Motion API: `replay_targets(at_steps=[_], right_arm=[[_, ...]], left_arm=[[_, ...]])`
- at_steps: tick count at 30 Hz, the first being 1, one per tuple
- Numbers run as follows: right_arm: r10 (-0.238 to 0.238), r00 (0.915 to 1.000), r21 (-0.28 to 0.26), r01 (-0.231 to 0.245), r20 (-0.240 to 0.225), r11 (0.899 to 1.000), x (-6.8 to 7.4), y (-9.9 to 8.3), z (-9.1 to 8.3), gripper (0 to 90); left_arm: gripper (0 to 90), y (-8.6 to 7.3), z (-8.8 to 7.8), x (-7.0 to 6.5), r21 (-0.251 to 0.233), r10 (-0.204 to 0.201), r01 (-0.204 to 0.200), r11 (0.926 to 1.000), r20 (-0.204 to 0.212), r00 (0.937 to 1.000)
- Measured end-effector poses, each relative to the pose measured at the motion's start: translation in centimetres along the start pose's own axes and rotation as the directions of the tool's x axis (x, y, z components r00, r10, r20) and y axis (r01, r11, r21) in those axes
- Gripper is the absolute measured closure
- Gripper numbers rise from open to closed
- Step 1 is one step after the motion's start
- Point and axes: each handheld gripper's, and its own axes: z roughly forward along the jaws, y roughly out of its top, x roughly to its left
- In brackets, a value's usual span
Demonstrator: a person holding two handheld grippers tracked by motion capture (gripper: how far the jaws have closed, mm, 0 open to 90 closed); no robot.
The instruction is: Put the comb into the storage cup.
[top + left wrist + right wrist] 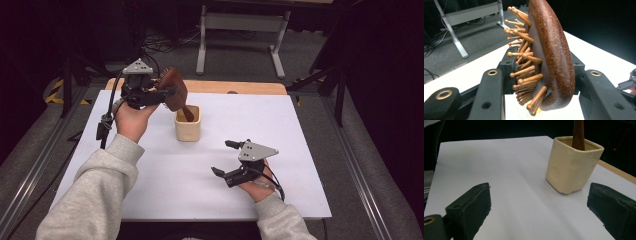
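My left gripper [162, 94] has its fingers [489, 96] pinched on the head of the brush [551, 57], one finger against the bristle side and one against the wooden back, as the left gripper view shows close up. From above, the brush [174, 90] stands tilted over the cup [188, 128], with its handle already down inside the opening; my right gripper view shows that brown handle [578, 134] rising out of the cream cup [571, 165], though I cannot tell whether its tip rests on the bottom. So I judge the work mostly done: the brush is lifted, carried to the cup and its handle fed in. What is left, as I read it, is to lower the last bit if any remains, spread my left fingers so the brush leans on the rim by itself, and draw that hand away without dragging the bristles or tipping the cup. My right gripper [226, 159] rests low on the white counter [300, 150], near the cup but apart from it, its fingers [471, 205] spread wide with nothing between them. It could steady the cup if the release makes it wobble, since the head is heavy and leans to one side.
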Motion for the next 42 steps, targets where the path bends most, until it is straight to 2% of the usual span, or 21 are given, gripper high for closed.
replay_targets(at_steps=[5, 6, 9, 14, 31, 34, 35, 37, 39, 42], right_arm=[[0.003, 1.0, -0.002, -0.003, -0.002, 1.0, 0.0, 0.0, -0.1, 5.8], [0.003, 1.0, -0.001, -0.003, -0.001, 1.0, -0.1, 0.0, -0.1, 5.8], [0.006, 1.0, -0.003, -0.006, -0.001, 1.0, -0.1, 0.0, -0.1, 5.8], [0.006, 1.0, -0.005, -0.006, 0.0, 1.0, -0.1, -0.1, -0.1, 5.8], [0.009, 0.9999, -0.008, -0.009, -0.014, 1.0, -0.1, -0.1, -0.1, 5.8], [0.009, 0.9998, -0.006, -0.009, -0.019, 1.0, 0.0, -0.1, -0.1, 5.8], [0.007, 0.9998, -0.005, -0.007, -0.019, 1.0, -0.1, -0.1, -0.1, 5.9], [0.008, 0.9998, -0.005, -0.008, -0.019, 1.0, -0.1, -0.1, -0.1, 5.9], [0.008, 0.9998, -0.006, -0.008, -0.018, 1.0, 0.0, 0.0, -0.1, 5.9], [0.006, 0.9998, -0.007, -0.006, -0.017, 1.0, 0.0, 0.0, -0.1, 5.9]], left_arm=[[55.5, -0.3, 0.7, 0.2, 0.017, -0.011, 0.011, 0.9998, 0.007, 0.9999], [55.4, -0.4, 0.9, 0.2, 0.028, -0.024, 0.023, 0.9993, 0.011, 0.9997], [55.3, -0.5, 1.2, 0.4, 0.039, -0.019, 0.018, 0.9991, 0.013, 0.9997], [55.1, -0.9, 1.7, 0.7, 0.054, -0.043, 0.042, 0.9976, 0.022, 0.9988], [53.9, -1.6, 2.9, 1.1, 0.116, -0.1, 0.094, 0.9888, 0.047, 0.9939], [53.3, -1.6, 2.9, 1.2, 0.118, -0.098, 0.093, 0.9887, 0.043, 0.9943], [53.0, -1.6, 2.9, 1.2, 0.122, -0.112, 0.106, 0.9869, 0.044, 0.9927], [51.5, -1.7, 2.9, 1.2, 0.128, -0.113, 0.107, 0.986, 0.047, 0.9924], [49.6, -1.7, 2.9, 1.2, 0.137, -0.115, 0.11, 0.9844, 0.032, 0.9928], [47.2, -1.8, 2.9, 1.3, 0.149, -0.1, 0.096, 0.9841, 0.019, 0.9948]])
